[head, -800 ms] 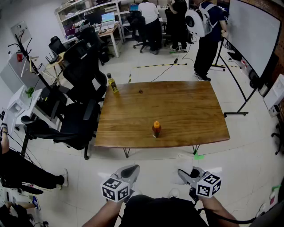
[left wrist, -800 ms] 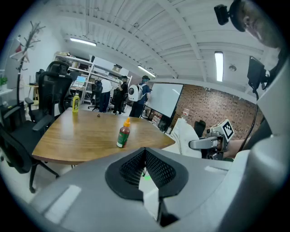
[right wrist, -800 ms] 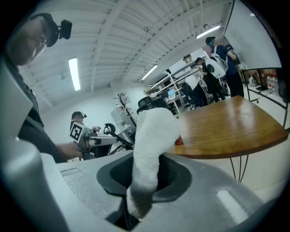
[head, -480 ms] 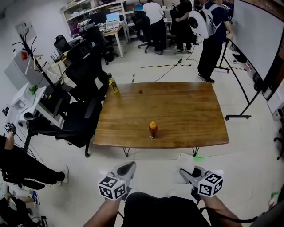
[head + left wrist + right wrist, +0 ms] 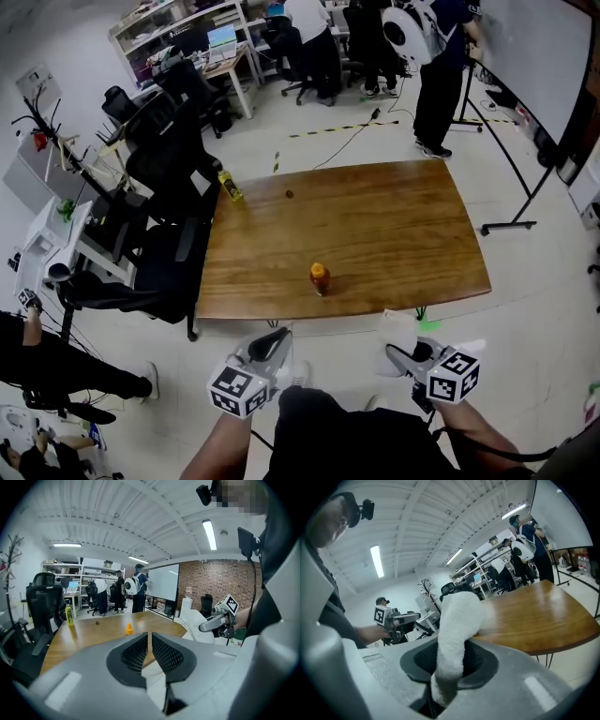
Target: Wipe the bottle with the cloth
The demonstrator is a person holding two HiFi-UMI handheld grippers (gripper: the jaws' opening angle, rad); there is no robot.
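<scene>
A small amber bottle with an orange cap (image 5: 320, 278) stands upright near the front edge of the wooden table (image 5: 394, 234); its cap (image 5: 129, 629) also shows in the left gripper view. My left gripper (image 5: 274, 343) hangs below the table's front edge, short of the bottle. Its jaws (image 5: 149, 638) are together with only a thin slit and nothing between them. My right gripper (image 5: 400, 355) is off to the right at the same height, shut on a white cloth (image 5: 457, 620) that stands up out of its jaws. The cloth (image 5: 197, 623) is also in the left gripper view.
A yellow bottle (image 5: 228, 186) and a small dark object (image 5: 289, 194) sit at the table's far left. Black office chairs (image 5: 159, 234) crowd the left side. People stand beyond the far edge (image 5: 436, 66); a whiteboard stand (image 5: 525, 187) is at the right.
The head view has shifted slightly and the table sits a little nearer. Both grippers stay low in front of the body. The bottle has not moved.
</scene>
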